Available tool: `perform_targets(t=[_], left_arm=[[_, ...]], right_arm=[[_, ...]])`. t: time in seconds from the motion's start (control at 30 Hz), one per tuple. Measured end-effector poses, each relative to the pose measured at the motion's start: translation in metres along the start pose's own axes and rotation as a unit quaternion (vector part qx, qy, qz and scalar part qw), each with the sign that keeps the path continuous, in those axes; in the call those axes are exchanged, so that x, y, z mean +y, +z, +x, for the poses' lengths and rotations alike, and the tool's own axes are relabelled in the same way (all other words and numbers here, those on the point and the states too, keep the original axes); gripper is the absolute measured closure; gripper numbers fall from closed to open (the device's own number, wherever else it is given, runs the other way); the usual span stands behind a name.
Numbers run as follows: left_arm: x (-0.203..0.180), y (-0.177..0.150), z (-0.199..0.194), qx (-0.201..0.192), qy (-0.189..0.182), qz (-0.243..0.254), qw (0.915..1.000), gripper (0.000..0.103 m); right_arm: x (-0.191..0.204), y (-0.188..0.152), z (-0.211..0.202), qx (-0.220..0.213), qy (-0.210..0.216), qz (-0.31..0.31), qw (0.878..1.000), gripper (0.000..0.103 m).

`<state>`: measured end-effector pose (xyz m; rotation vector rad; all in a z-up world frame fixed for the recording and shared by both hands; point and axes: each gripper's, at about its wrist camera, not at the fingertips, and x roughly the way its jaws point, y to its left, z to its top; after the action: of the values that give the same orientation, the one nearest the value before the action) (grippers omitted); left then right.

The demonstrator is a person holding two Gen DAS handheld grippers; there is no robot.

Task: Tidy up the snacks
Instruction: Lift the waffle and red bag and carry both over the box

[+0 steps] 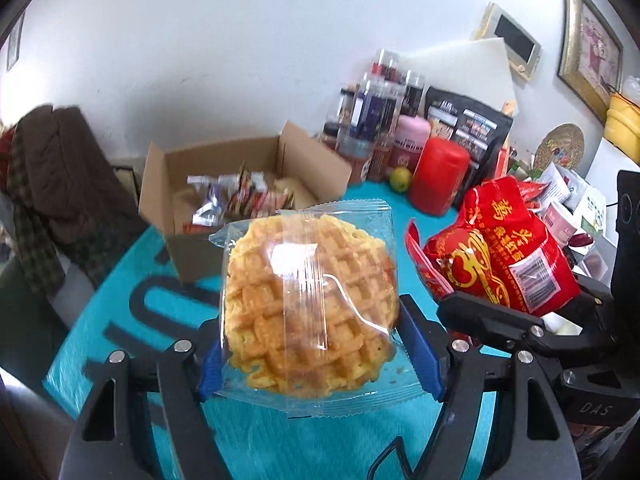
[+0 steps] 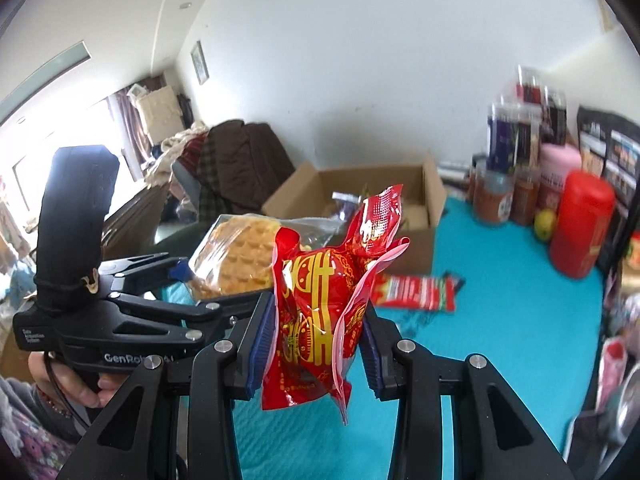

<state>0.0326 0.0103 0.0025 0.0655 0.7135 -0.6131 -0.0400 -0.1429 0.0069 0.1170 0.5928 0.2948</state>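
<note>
My left gripper (image 1: 320, 344) is shut on a waffle in a clear wrapper (image 1: 312, 300), held up above the teal tablecloth (image 1: 160, 304). The same waffle (image 2: 240, 256) shows at the left of the right wrist view. My right gripper (image 2: 316, 344) is shut on a red snack packet with gold print (image 2: 320, 312), also lifted off the table. That red packet (image 1: 500, 256) appears to the right in the left wrist view. An open cardboard box (image 1: 240, 184) with several wrapped snacks stands at the back; the box (image 2: 360, 200) lies beyond both held items. A red snack bar (image 2: 416, 292) lies on the cloth.
Jars and bottles (image 1: 376, 120), a red canister (image 1: 440, 176), a green fruit (image 1: 400, 179) and black pouches (image 1: 468, 120) crowd the back right of the table. A chair draped with dark clothes (image 1: 60, 184) stands at the left. A person's hand (image 2: 68, 380) grips the left tool's handle.
</note>
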Motion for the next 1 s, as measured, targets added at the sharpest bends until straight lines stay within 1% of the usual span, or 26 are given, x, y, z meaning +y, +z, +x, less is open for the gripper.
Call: perform_targets(t=[0.17,0.37,0.53,0.67,0.87,1.0], left_arm=[[-0.001,0.030,-0.003,-0.034,0.010,0.024,0.9991,0.028],[0.002,0.066,-0.005,-0.073,0.014,0.033,0.9967,0.028],[0.007,0.093,0.000,-0.096,0.023,0.037,0.9944,0.028],[0.012,0.111,0.009,-0.104,0.026,0.036,0.9936,0.028],[0.027,0.137,0.027,-0.104,0.029,0.026,0.9938,0.028],[0.040,0.150,0.043,-0.100,0.046,0.029,0.9935,0.028]], right_arm=[[-0.005,0.030,0.002,-0.021,-0.006,-0.017,1.000,0.064],[-0.014,0.065,0.007,-0.044,-0.007,-0.032,0.999,0.064],[-0.022,0.094,0.018,-0.057,-0.005,-0.039,0.998,0.064],[-0.027,0.113,0.029,-0.061,-0.010,-0.047,0.997,0.064],[-0.040,0.145,0.057,-0.059,0.000,-0.048,0.997,0.064],[-0.049,0.163,0.082,-0.054,-0.003,-0.053,0.997,0.064]])
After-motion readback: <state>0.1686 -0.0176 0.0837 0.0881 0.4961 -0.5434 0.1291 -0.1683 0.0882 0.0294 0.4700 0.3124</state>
